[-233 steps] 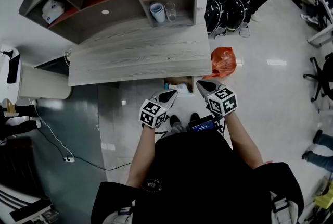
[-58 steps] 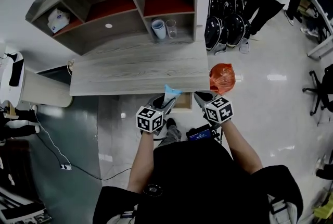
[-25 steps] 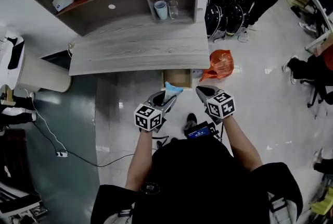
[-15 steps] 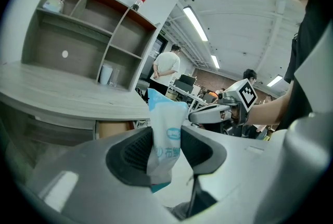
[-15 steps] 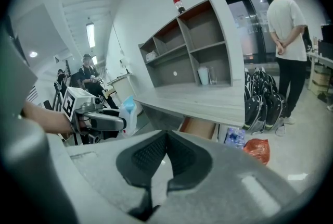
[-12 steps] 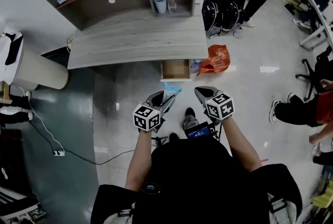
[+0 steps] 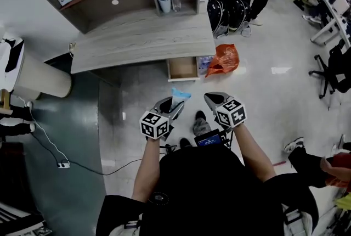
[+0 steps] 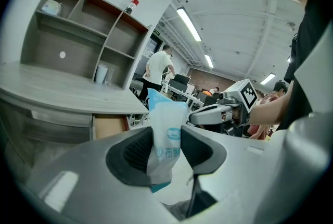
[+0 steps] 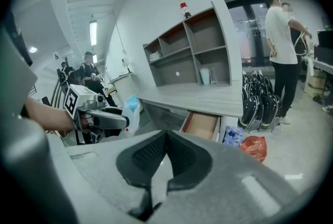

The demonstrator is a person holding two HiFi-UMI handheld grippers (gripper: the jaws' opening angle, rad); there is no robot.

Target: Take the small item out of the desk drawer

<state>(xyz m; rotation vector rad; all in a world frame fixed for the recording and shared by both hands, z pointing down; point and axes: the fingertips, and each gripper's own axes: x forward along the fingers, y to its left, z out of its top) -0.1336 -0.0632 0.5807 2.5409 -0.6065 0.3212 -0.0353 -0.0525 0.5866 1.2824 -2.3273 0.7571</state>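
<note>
Small item point(image 8: 169, 113), blue-white packet: pinched upright in left gripper point(image 8: 166, 138), well clear of open drawer point(image 8: 109, 125) ahead. Right gripper point(image 9: 166, 137) closed, empty, alongside. Advice: firm squeeze; thin packet may slip.

Glossy pale floor point(image 7: 263, 92) — a grey wood-grain desk point(image 7: 137, 43) (shelf unit point(image 7: 98, 7) atop) beneath ceiling strip lights point(image 8: 188, 24).
</note>
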